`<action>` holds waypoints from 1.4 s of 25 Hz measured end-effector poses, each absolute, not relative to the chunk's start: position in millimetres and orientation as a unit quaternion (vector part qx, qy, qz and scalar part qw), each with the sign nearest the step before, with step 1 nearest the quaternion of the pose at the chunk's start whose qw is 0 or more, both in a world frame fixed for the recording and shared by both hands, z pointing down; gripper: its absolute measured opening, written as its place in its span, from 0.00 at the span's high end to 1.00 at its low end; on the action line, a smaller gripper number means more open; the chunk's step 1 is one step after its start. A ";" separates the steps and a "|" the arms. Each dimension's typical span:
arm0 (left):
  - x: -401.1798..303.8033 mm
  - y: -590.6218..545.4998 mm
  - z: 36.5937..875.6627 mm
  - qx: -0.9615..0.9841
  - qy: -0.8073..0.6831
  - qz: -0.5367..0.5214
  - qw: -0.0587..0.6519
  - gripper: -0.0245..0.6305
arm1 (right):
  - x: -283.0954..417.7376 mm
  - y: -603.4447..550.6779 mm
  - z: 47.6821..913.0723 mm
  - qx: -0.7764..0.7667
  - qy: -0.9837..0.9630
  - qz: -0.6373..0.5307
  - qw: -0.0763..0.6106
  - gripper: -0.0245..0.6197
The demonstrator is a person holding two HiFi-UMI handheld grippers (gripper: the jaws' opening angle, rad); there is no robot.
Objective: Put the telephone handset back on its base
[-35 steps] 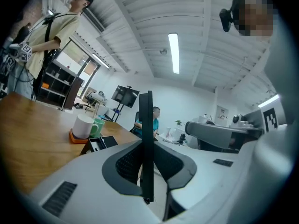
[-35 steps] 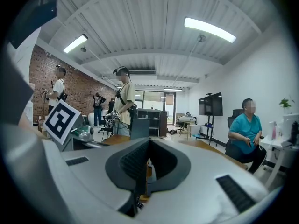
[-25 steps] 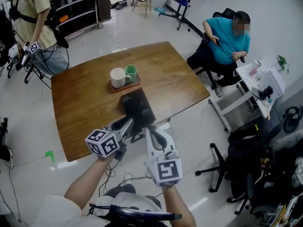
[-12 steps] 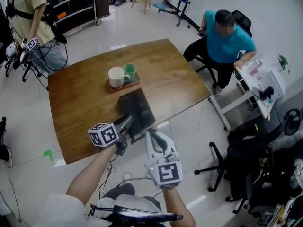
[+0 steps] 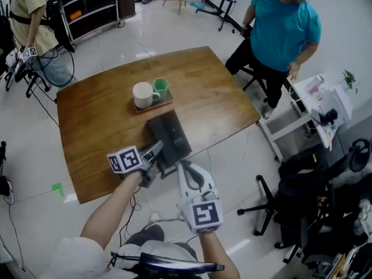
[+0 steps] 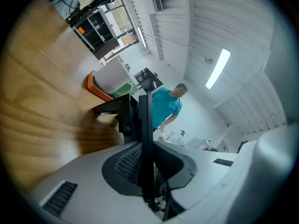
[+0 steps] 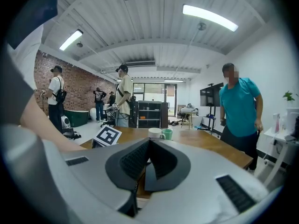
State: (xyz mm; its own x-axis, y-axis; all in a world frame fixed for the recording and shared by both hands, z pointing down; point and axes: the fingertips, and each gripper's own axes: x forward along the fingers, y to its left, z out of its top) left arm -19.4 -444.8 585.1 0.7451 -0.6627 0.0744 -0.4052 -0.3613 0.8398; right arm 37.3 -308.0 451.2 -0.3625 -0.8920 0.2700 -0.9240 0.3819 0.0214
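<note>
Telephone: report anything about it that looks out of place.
The telephone sits with its near end right at the table's front edge, perhaps overhanging it. Whether its handset is seated cannot be told.

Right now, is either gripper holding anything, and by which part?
The left gripper is shut on a thin black edge, probably the handset, beside the telephone base; which part, I can't tell. The right gripper is shut, empty.

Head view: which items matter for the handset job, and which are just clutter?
Job:
telephone
left hand-held gripper, at the telephone's left edge
right hand-held gripper, near the table edge

Lying about:
white mug
green cup
tray under both
</note>
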 end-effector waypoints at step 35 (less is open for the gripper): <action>-35.1 -455.4 599.5 0.796 -0.333 -0.159 0.481 0.82 | 23.9 -316.6 452.2 0.538 -0.831 0.070 0.121 0.95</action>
